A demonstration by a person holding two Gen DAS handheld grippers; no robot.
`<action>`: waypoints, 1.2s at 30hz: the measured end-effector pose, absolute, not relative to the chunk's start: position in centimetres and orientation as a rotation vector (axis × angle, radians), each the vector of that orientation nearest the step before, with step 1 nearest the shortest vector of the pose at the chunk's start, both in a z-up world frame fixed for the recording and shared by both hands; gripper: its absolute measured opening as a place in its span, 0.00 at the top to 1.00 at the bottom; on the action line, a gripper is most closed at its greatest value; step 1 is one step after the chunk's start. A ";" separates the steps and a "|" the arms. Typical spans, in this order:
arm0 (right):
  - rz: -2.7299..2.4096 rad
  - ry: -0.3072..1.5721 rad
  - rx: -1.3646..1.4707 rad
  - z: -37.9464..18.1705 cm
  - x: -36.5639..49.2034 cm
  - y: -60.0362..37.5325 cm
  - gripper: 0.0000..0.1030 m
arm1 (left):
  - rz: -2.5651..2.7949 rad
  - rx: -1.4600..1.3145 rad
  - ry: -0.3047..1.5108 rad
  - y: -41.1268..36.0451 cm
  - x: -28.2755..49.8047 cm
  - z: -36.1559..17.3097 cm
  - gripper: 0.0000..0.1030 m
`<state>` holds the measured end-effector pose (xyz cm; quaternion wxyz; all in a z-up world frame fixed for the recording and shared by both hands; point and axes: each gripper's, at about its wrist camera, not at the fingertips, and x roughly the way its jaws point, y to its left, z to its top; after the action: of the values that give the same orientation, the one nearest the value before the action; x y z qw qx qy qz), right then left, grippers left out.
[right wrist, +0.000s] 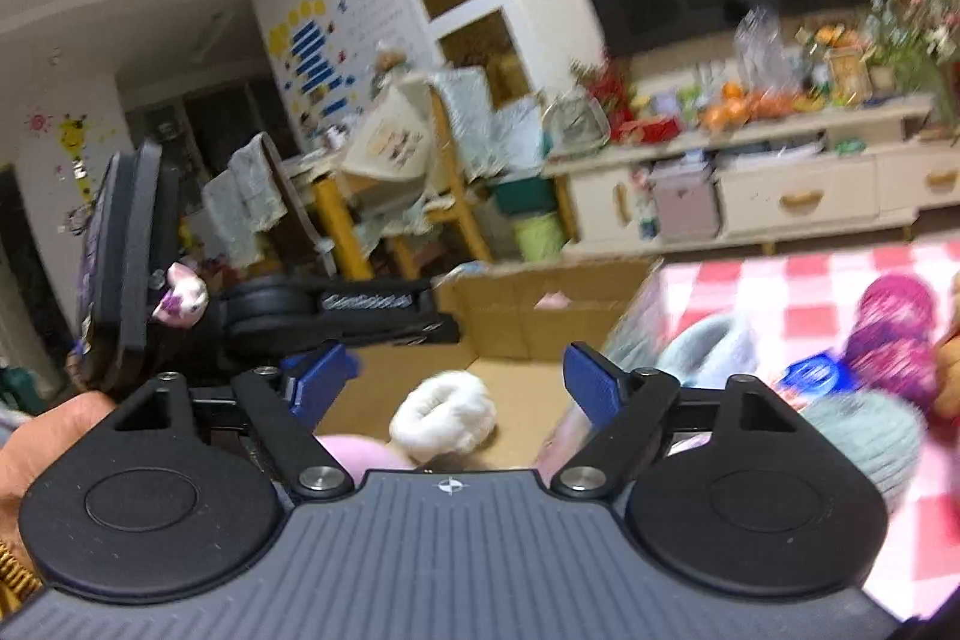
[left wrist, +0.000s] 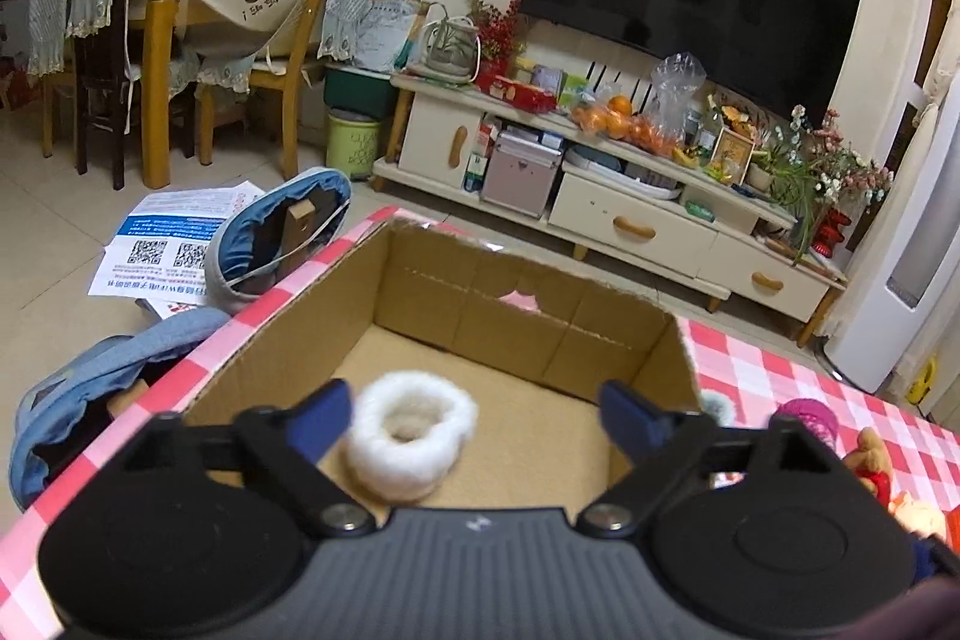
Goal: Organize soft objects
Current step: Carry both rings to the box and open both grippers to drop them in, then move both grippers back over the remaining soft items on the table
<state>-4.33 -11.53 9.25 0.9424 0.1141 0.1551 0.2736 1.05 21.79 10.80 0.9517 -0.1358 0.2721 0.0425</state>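
Note:
An open cardboard box [left wrist: 528,334] stands on a red-and-white checked table [left wrist: 780,370]. A white fluffy ring-shaped soft item [left wrist: 411,433] lies on the box floor. My left gripper [left wrist: 474,412] is open above the box, its blue fingers either side of the item and apart from it. In the right wrist view, my right gripper [right wrist: 456,379] is open and empty over the box [right wrist: 540,316], with the white item [right wrist: 444,415] below it and a pink soft thing [right wrist: 360,451] at the near edge. The left gripper's body [right wrist: 336,310] shows at the left.
On the table right of the box lie a magenta knitted item [right wrist: 894,334], grey-green knitted items [right wrist: 864,436], a small blue object [right wrist: 813,376] and a plush toy [left wrist: 870,454]. Blue bags [left wrist: 90,388] and papers lie on the floor at left. A TV cabinet [left wrist: 630,214] stands behind.

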 end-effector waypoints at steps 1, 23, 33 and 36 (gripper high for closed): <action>0.533 0.300 0.223 9.4 -4.6 -11.8 0.03 | 0.083 -0.284 0.548 21.7 0.9 10.9 0.03; 0.167 0.264 0.178 8.8 -7.2 -16.2 0.00 | -0.038 -0.251 0.534 16.9 0.4 11.4 0.01; 0.097 0.283 0.177 8.4 -7.4 -17.1 0.00 | -0.093 -0.198 0.531 14.3 0.0 11.5 0.01; 0.073 0.283 0.186 8.5 -7.4 -16.9 0.00 | -0.109 -0.178 0.530 13.4 -0.1 11.5 0.01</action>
<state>-7.43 -16.89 8.47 0.9850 0.0924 0.1408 0.0363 -0.13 13.43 11.45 0.9596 -0.0879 0.2616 -0.0538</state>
